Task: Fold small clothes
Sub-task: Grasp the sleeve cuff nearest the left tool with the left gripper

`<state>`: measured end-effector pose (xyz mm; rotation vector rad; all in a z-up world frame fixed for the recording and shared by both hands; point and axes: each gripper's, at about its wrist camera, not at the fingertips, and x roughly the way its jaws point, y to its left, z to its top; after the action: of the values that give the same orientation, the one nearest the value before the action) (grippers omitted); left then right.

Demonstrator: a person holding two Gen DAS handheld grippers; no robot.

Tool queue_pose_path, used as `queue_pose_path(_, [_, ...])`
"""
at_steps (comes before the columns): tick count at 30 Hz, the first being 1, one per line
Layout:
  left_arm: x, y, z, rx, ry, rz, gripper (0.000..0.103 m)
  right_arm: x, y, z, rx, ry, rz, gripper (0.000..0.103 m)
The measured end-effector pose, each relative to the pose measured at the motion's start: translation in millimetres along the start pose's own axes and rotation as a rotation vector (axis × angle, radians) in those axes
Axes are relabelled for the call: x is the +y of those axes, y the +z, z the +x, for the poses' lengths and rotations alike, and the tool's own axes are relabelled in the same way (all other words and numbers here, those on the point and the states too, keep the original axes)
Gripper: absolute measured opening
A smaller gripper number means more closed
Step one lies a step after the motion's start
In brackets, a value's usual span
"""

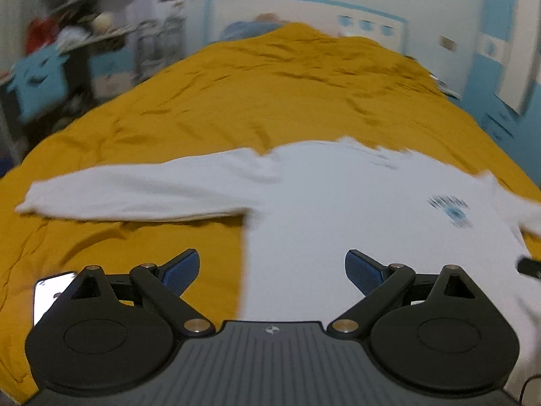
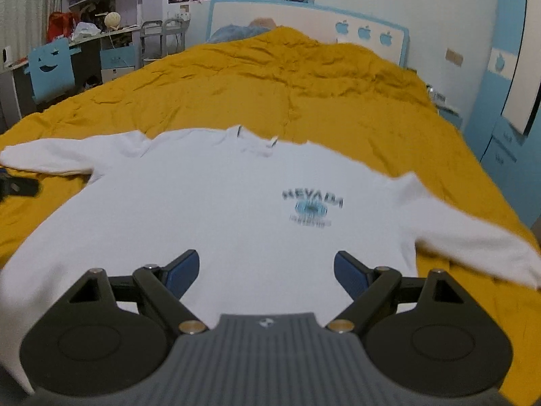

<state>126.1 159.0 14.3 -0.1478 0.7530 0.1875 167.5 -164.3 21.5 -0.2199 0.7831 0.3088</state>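
A: Bedroom with a big bed under a mustard-yellow duvet point(image 2: 236, 81), blue headboard point(image 2: 304, 20) at the far end. The white sweatshirt point(image 2: 209, 203) lies flat on it, front up, both sleeves out to the sides.

B: And the grippers?

A: Left gripper point(image 1: 272, 270) hangs over the shirt's left edge, fingers point(image 1: 182, 269) spread wide, holding nothing. Right gripper point(image 2: 265, 272) is over the hem, also spread and empty. The chest print point(image 2: 312, 208) is blurry, maybe "NEVADA". There's a lit phone point(image 1: 50, 291) beside the left gripper.
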Motion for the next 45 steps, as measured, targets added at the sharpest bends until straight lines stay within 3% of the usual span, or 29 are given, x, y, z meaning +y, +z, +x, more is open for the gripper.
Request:
queue_pose_path(9, [167.3, 47.8, 31.7, -0.010, 0.113, -0.346, 0.103, 10.2, 40.2, 66.0, 0.023, 0.038, 0.050, 0.083])
queue_pose_path(16, [276.6, 50.3, 61.6, -0.055, 0.175, -0.641, 0.103, 26.4, 54.2, 114.4, 0.069, 0.068, 0.092, 0.083])
queue_pose_path(19, [315.2, 44.6, 79.1, -0.063, 0.188, -0.779, 0.095, 35.5, 57.1, 124.4, 0.077, 0.084, 0.083, 0.083])
queue_pose_path(22, [339.5, 38.3, 93.2, -0.054, 0.204, -0.851, 0.083, 40.3, 61.2, 132.2, 0.082, 0.127, 0.132, 0.083])
queue_pose_path(25, [353.2, 32.0, 103.6, -0.050, 0.211, -0.918, 0.058, 48.4, 63.5, 135.9, 0.079, 0.160, 0.146, 0.083])
queue_pose_path(26, [356.3, 30.4, 103.3, -0.056, 0.209, -0.921, 0.044, 52.3, 63.8, 136.3, 0.074, 0.162, 0.133, 0.083])
queue_pose_path(27, [355.9, 31.6, 105.5, -0.057, 0.209, -0.919, 0.028, 56.1, 64.0, 137.0, 0.072, 0.160, 0.116, 0.083])
queue_pose_path(30, [352.3, 37.4, 101.9, -0.094, 0.194, -0.857, 0.009, 64.5, 62.8, 140.2, 0.082, 0.146, 0.065, 0.083])
queue_pose_path(32, [337.4, 48.6, 92.5, -0.120, 0.232, -0.771, 0.008, 65.2, 61.0, 143.1, 0.107, 0.130, 0.054, 0.082])
queue_pose_path(36, [287.0, 80.0, 62.7, -0.177, 0.218, -0.578, 0.008, 58.8, 57.6, 144.4, 0.139, 0.126, 0.085, 0.081])
queue_pose_path(42, [163.2, 133.9, 28.6, -0.232, 0.156, -0.244, 0.007, 54.6, 54.3, 138.8, 0.135, 0.116, 0.089, 0.077])
queue_pose_path(45, [92.8, 151.7, 21.3, -0.229, 0.085, -0.119, 0.007, 49.8, 51.8, 136.2, 0.131, 0.111, 0.109, 0.076])
